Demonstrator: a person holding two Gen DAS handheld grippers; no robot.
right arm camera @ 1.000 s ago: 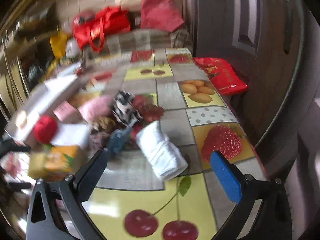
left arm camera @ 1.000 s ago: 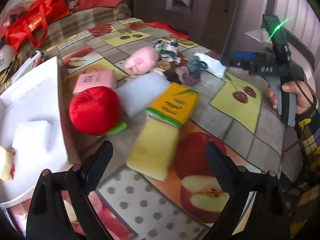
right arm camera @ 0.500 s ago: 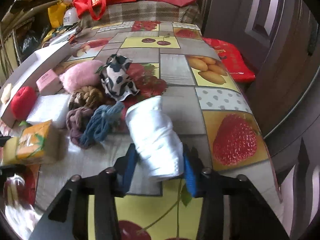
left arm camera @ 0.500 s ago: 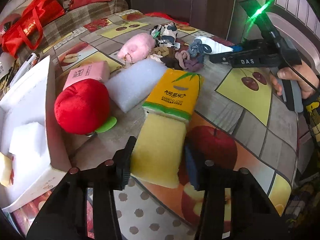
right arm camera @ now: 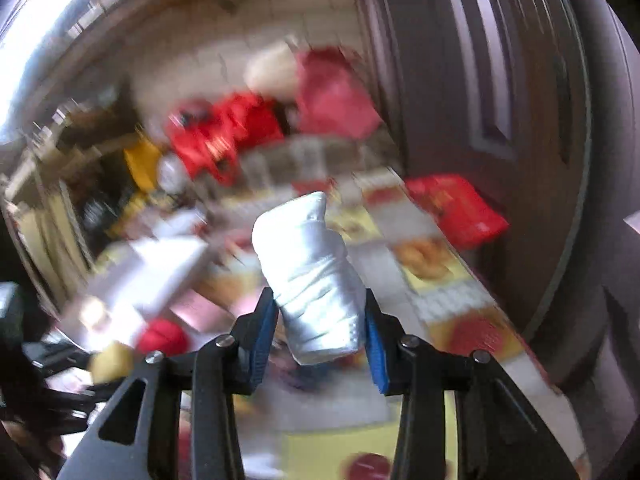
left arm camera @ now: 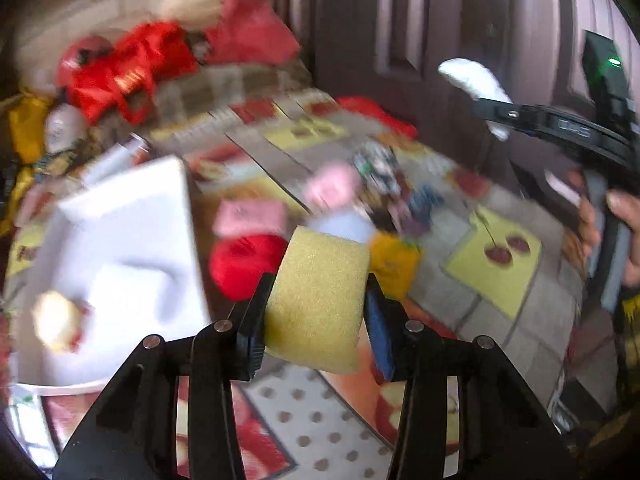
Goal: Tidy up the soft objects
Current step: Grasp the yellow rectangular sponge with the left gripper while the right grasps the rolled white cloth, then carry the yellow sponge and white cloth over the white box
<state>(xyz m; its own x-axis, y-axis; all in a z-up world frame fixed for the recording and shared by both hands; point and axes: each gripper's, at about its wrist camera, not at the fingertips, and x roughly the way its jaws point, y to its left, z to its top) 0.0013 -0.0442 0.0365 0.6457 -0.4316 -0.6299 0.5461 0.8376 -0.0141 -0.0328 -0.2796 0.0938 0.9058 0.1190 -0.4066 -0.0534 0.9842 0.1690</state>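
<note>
- The left gripper [left arm camera: 318,312] is clamped on a yellow sponge [left arm camera: 318,300], one finger pressed against each long side.
- The sponge is held above the table [left arm camera: 504,320]. Its long axis runs forward along the fingers, and its free end points away from the camera, toward the clutter.
- The right gripper [right arm camera: 320,320] is clamped on a rolled white cloth [right arm camera: 316,280], held in the air above the table.
- The cloth's long axis runs forward and upward from the fingers, leaning slightly left. Its narrower end points toward the far end of the table.
- In the left wrist view the cloth shows as a white shape at upper right, well above the tabletop, with the person's right hand [left arm camera: 624,236] on the handle below it.
- A white box [left arm camera: 120,264] lies open on the table to the left of the sponge, with a yellowish item inside.
- A red plush ball [left arm camera: 244,264] sits just beside the box, between it and the sponge.
- Behind the sponge lie a pink packet [left arm camera: 252,218], a yellow packet [left arm camera: 394,262] and a pink fluffy item [left arm camera: 334,188], all blurred.
- Red bags [right arm camera: 224,136] sit at the far end of the table.
</note>
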